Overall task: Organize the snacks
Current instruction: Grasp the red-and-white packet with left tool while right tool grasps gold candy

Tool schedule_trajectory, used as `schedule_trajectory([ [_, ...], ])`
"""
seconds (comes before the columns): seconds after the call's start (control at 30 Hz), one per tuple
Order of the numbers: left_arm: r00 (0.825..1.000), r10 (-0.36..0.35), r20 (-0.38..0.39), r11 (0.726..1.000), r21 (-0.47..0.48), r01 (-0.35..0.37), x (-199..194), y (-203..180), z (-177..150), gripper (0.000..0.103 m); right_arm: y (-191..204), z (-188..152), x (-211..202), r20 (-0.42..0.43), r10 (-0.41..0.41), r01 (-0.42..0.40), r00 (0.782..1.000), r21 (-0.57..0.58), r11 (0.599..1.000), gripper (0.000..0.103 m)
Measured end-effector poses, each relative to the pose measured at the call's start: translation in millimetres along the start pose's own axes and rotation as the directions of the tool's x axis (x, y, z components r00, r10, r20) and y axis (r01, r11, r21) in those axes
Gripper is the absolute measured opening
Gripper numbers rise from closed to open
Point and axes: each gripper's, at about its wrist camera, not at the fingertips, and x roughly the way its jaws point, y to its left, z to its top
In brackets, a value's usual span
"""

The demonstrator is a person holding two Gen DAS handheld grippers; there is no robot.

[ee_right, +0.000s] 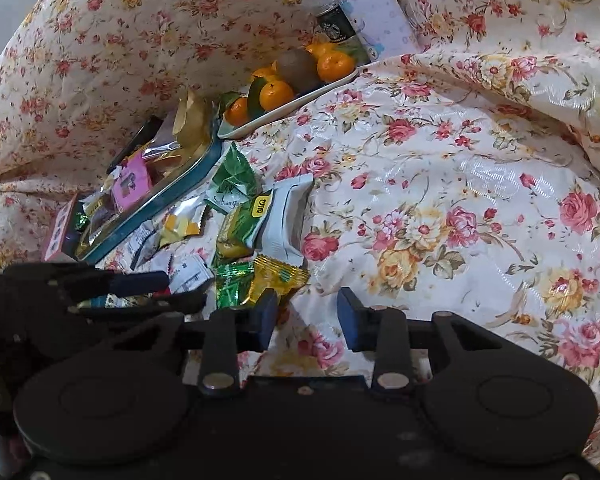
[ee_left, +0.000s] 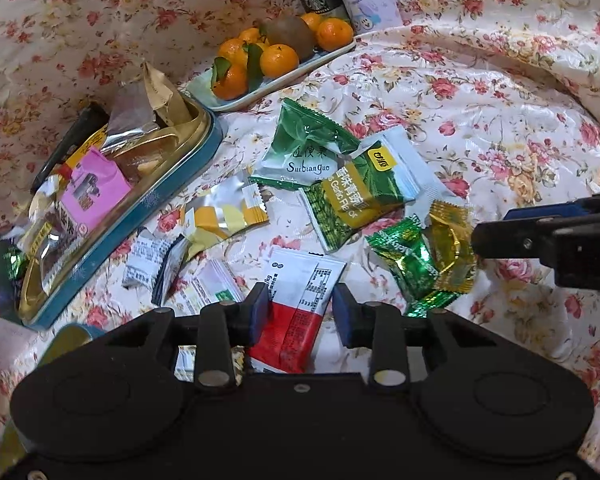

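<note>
Your left gripper (ee_left: 300,312) straddles the red-and-white packet (ee_left: 296,312), jaws open. Your right gripper (ee_right: 307,320), jaws open, holds nothing; its left finger (ee_right: 269,316) touches the gold wrapper (ee_right: 274,278).

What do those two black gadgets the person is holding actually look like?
Each is a flat, matte black plastic body with two round raised discs, silver pivot pins and two black linkage arms ending in dark blue rectangular pads. That goes for the left gripper and the right gripper alike. Seen side-on, the right one shows a white letter D. No cables or sleeves are visible.
</note>
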Motion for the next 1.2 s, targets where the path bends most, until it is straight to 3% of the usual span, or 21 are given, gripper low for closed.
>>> schedule_trajectory([
  [0.27,1.000,-0.005,-0.017,0.987,-0.160,0.002,-13.3,-2.8,-9.9,0.042,13.1,-1.7,-1.9,0.012,0.026,-0.025,1.000,-0.023,0.999,0.037],
  [0.6,0.999,0.024,-0.029,0.934,-0.356,-0.033,-34.1,-9.7,-38.8,0.043,23.9,1.8,16.2,-0.027,0.005,-0.007,1.000,-0.048,0.999,0.037],
  [0.7,1.000,0.016,-0.025,0.930,-0.366,-0.024,-38.6,-15.7,-44.2,0.043,24.8,1.7,18.9,-0.028,-0.004,0.002,1.000,-0.071,0.997,0.036],
  [0.8,1.000,-0.002,-0.009,0.934,-0.358,-0.002,-43.8,-21.2,-46.3,0.043,28.3,2.0,15.3,-0.026,-0.014,0.010,1.000,-0.139,0.990,0.026],
  [0.87,0.999,-0.036,-0.004,0.931,-0.363,0.032,-44.5,-21.9,-47.6,0.043,31.0,2.2,8.0,-0.007,-0.030,0.028,1.000,-0.185,0.982,0.026],
  [1.0,0.999,-0.034,0.004,0.934,-0.355,0.033,-48.7,-20.9,-49.0,0.043,35.3,0.3,-6.8,0.048,-0.106,0.115,0.993,-0.292,0.949,0.025],
  [1.2,1.000,-0.016,0.020,0.947,-0.320,0.021,-55.4,-9.3,-50.7,0.045,32.5,-8.4,-6.4,0.030,-0.161,0.162,0.986,-0.340,0.926,0.025],
])
